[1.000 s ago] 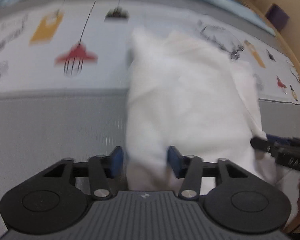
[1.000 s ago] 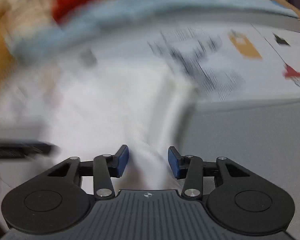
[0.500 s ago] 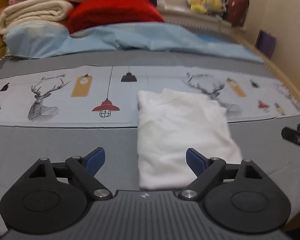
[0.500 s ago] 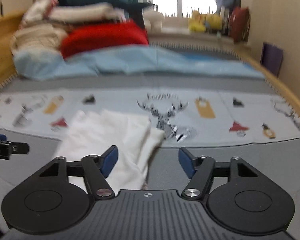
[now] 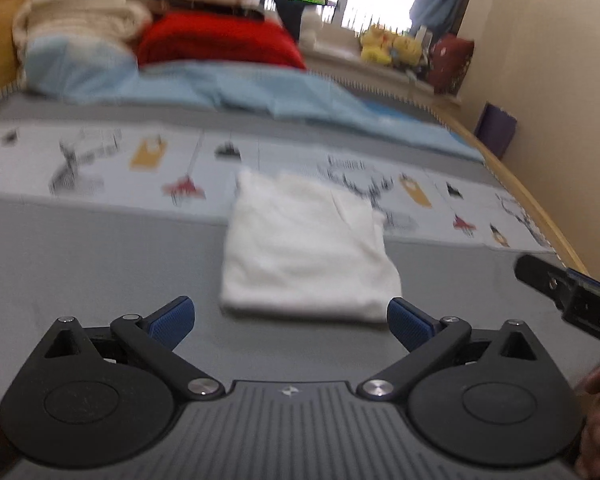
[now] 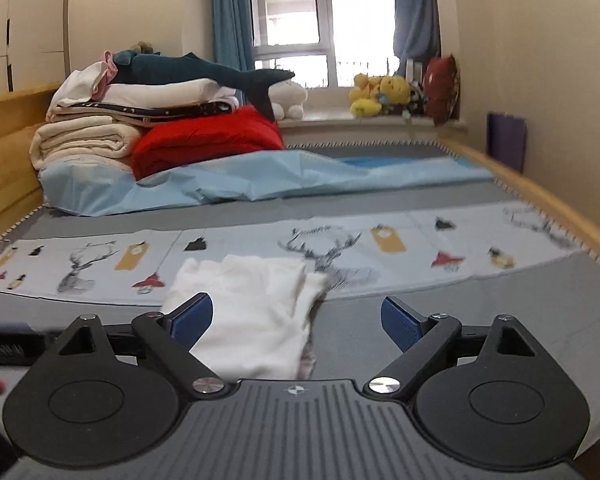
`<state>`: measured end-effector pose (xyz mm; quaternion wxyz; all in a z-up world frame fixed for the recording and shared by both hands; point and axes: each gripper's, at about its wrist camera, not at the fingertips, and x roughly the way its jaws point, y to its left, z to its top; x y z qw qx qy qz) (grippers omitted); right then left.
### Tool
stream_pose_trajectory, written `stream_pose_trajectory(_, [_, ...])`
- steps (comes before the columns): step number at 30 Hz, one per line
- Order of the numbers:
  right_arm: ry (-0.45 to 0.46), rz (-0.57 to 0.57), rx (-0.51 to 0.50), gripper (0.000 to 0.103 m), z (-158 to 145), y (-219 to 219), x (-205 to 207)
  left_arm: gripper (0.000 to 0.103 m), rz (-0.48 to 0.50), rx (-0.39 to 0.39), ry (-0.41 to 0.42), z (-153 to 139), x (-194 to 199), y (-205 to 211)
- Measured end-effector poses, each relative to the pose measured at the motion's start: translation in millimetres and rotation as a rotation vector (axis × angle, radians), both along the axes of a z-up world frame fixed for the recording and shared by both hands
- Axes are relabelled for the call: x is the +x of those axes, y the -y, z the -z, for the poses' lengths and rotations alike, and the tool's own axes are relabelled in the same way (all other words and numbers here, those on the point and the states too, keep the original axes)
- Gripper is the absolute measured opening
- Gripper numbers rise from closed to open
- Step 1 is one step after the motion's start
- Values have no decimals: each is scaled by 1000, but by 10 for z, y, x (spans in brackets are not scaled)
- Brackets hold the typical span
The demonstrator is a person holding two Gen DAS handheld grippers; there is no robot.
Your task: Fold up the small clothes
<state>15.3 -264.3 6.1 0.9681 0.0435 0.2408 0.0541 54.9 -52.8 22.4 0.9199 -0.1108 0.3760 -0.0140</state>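
Note:
A small white garment [image 5: 304, 248] lies folded into a flat rectangle on the grey bed cover, its far edge on the printed strip. It also shows in the right wrist view [image 6: 252, 312]. My left gripper [image 5: 290, 322] is open and empty, just short of the garment's near edge. My right gripper [image 6: 296, 322] is open and empty, pulled back from the garment's right side. The right gripper's finger shows at the right edge of the left wrist view [image 5: 568, 292].
A printed sheet strip [image 6: 400, 244] with deer and lamp pictures crosses the bed. A light blue sheet [image 6: 260, 180], a red blanket [image 6: 208, 140] and stacked folded bedding [image 6: 112, 120] lie at the far end. A wooden bed rail [image 6: 540, 196] runs along the right.
Both grippers have let go of the white garment, opened wide and drawn back and up. The garment now lies folded flat on the bed.

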Motion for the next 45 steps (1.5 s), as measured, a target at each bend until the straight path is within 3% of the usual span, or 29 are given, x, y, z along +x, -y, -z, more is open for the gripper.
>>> stream_pose_trajectory(6, [-47, -9, -12, 93, 51, -84, -2, 102, 7, 81, -7, 95, -58, 91])
stream_pose_trajectory(20, [-98, -69, -82, 93, 128, -258, 81, 102, 5, 62, -30, 171, 56, 63])
stream_pose_trajectory(45, [-111, -82, -76, 93, 144, -241, 133, 102, 15, 53, -36, 200, 83, 56])
